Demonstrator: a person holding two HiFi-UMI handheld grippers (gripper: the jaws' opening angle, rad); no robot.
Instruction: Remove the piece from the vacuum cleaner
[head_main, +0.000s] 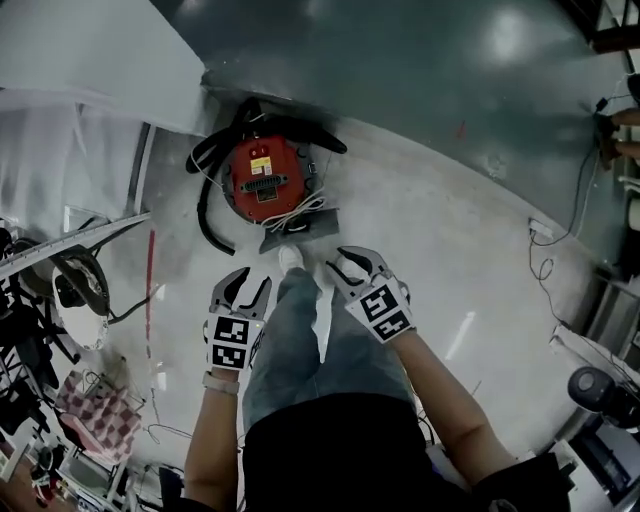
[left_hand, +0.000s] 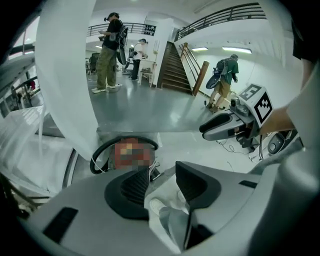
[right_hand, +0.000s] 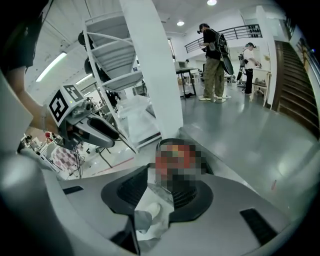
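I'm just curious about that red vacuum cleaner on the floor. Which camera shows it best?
The head view: the vacuum cleaner shows whole and sharp from above, with its black hose curling beside it. Both gripper views show it only as a blurred red patch, low in the picture, with part of the hose.

2 grippers held low, jaws apart

The left gripper (head_main: 245, 287) and right gripper (head_main: 352, 268) point steeply down and forward, 1 on each side of the person's leg (head_main: 300, 340). Both have their jaws spread wide, with nothing pressed between them. The left forearm (head_main: 212, 440) runs nearly straight out; the right forearm (head_main: 440, 390) angles inward.
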